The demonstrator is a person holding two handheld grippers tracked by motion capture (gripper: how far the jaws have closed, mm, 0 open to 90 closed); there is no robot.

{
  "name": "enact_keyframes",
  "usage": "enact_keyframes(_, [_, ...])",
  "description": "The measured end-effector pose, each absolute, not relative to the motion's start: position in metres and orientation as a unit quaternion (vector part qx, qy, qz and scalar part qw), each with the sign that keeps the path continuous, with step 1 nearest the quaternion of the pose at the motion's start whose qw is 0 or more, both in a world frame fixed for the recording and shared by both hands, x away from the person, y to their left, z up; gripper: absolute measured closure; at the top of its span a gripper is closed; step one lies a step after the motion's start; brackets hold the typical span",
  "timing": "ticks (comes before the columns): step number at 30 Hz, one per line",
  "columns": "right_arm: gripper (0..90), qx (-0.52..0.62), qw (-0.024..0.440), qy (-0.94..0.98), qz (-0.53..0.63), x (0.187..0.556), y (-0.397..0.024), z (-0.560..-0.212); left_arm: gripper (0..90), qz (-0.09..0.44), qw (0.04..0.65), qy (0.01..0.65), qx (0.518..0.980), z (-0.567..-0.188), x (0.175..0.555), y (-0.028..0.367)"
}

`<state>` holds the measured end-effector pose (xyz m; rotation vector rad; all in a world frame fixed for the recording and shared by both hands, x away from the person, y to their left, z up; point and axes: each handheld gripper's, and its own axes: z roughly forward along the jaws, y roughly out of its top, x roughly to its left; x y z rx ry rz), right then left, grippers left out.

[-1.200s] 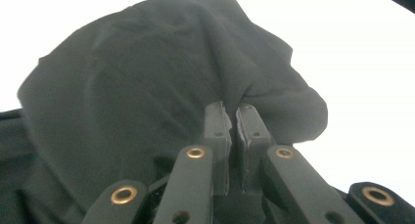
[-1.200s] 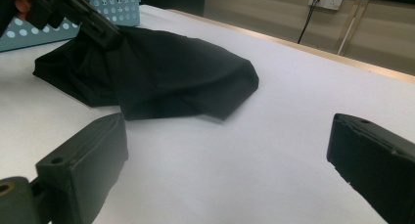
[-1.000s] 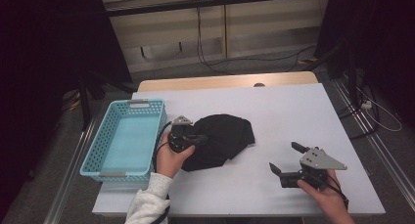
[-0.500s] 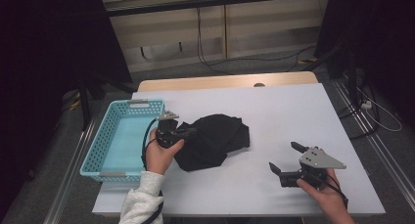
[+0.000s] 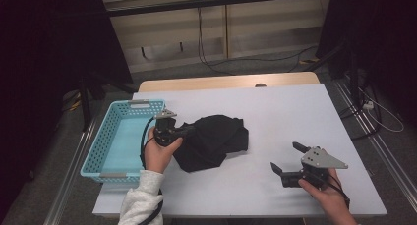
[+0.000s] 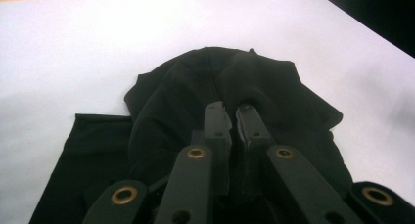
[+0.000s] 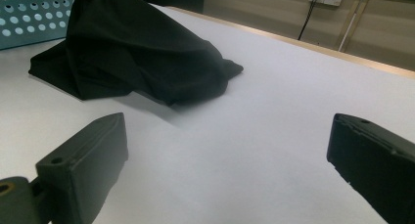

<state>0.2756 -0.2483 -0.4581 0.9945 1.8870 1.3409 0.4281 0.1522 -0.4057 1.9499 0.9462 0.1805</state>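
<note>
while the left gripper [image 5: 189, 131] has its jaws clenched on a fold of the crumpled black cloth [image 5: 214, 141], the cloth hangs partly raised from the white desk [image 5: 295, 117], just beside the light blue perforated plastic basket [image 5: 118, 146]. its far end seems to rest on the desk, though shadow blurs that. well apart, the right gripper [image 5: 285, 158] sits low near the front edge, jaws spread wide with nothing between them.
</note>
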Motion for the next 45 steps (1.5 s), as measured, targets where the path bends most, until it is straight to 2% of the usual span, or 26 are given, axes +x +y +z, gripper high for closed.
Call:
enact_keyframes(18, [0.9,0.371,0.302,0.718,0.506,0.279,-0.244,-0.458,84.2,0.082,0.458,0.382,0.799,-0.411,0.429,0.146])
enact_keyframes(21, [0.9,0.371,0.305,0.717,0.506,0.279,-0.245,-0.457,75.9,0.085,0.454,0.377,0.803,-0.412,0.428,0.143])
enact_keyframes(22, [0.9,0.371,0.305,0.716,0.507,0.279,-0.245,-0.457,75.9,0.079,0.457,0.374,0.803,-0.412,0.428,0.141])
enact_keyframes(24, [0.8,0.372,0.305,0.716,0.506,0.279,-0.245,-0.457,65.2,0.078,0.46,0.373,0.802,-0.411,0.426,0.138])
enact_keyframes(26, [0.9,0.372,0.302,0.717,0.507,0.279,-0.244,-0.457,59.3,0.077,0.463,0.37,0.801,-0.41,0.424,0.135])
enact_keyframes(28, [0.9,0.371,0.303,0.718,0.505,0.279,-0.244,-0.458,49.7,0.081,0.466,0.368,0.8,-0.408,0.422,0.133])
enact_keyframes(33, [0.9,0.37,0.305,0.717,0.506,0.279,-0.242,-0.456,39.6,0.087,0.466,0.356,0.806,-0.405,0.417,0.126])
enact_keyframes(40, [0.9,0.369,0.305,0.72,0.503,0.279,-0.24,-0.456,35.6,0.095,0.459,0.322,0.823,-0.401,0.406,0.11])
enact_keyframes(45, [0.9,0.374,0.303,0.719,0.502,0.282,-0.238,-0.456,33.5,0.081,0.44,0.301,0.842,-0.413,0.4,0.091])
